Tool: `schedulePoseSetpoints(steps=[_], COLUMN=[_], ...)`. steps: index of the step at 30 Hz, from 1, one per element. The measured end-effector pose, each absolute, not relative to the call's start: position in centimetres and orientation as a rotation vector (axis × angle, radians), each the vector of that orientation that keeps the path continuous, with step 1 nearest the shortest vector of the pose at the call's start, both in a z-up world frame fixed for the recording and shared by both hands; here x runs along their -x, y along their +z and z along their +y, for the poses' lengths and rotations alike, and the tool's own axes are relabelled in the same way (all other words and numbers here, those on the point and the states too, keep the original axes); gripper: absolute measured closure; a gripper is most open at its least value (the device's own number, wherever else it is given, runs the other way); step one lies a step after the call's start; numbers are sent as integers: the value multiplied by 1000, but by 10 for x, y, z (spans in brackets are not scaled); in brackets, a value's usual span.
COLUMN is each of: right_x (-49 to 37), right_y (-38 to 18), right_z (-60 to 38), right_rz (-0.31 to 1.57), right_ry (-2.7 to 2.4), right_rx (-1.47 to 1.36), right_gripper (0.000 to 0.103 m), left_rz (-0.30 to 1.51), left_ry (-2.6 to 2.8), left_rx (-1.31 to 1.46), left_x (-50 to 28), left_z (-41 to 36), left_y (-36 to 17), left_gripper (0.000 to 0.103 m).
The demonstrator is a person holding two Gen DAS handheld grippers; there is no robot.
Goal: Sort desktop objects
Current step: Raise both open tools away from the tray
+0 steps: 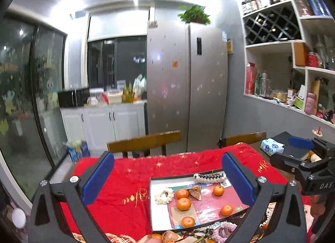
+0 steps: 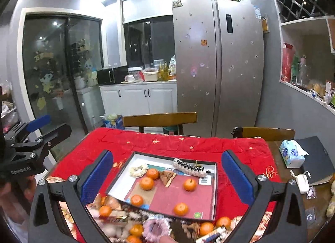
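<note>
A shallow box tray [image 1: 159, 180] [image 2: 213, 192] lies on the red cloth [image 1: 129, 176] [image 2: 167, 140]. It holds several tangerines [image 1: 183, 203] [image 2: 146, 183], a white scrunchie [image 1: 164, 196] [image 2: 138, 169], a black-and-white hair clip [image 1: 209, 177] [image 2: 188, 167] and a brown wrapped snack [image 1: 195, 192] [image 2: 167, 177]. A mixed pile of tangerines, scrunchies [image 2: 156, 228] and snacks lies at the near edge. My left gripper [image 1: 167, 178] is open and empty above the cloth and tray. My right gripper [image 2: 167, 178] is open and empty above the tray; it also shows in the left view [image 1: 301, 155].
Two wooden chairs [image 2: 160, 119] [image 2: 268, 133] stand behind the table, with a fridge [image 2: 217, 65] beyond. On the right lie a tissue pack [image 2: 292, 153], a dark notebook [image 2: 318, 159] and a white charger [image 2: 302, 182]. Wall shelves [image 1: 293, 75] are at the right.
</note>
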State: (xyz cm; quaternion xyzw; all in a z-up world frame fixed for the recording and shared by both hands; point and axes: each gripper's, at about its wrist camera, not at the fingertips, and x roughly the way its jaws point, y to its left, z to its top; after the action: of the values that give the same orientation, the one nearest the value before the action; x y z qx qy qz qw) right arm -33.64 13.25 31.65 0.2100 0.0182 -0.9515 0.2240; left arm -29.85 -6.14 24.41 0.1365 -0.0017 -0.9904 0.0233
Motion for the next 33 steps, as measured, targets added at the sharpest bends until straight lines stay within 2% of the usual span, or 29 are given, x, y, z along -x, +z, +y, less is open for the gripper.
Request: schedulePoseSetpoints(steps=[9,15,22,29,33], right_x=[277,242,217,213,214], right_y=[311,283,256,231,207], right_z=[154,160,182,197,210], right_rz=[-36,0,-124,-197,-289], right_ry=[-2609,-2649,-2721,-2761,-2794], right_rx=[-524,-511,-499,-534,-552], right_gripper=[0,0,0,0,0], left_rz=[-44,-6,-50,177,238], left_ry=[-3061,-3129,-3147,-3216,-3210], left_rx=[-423,-486,-509,-653,-737], left_x=[231,196,166,165,171], left_z=[-35,-28,-21,-35,-38], left_y=[254,226,187,143,101], left_gripper=[0,0,0,0,0])
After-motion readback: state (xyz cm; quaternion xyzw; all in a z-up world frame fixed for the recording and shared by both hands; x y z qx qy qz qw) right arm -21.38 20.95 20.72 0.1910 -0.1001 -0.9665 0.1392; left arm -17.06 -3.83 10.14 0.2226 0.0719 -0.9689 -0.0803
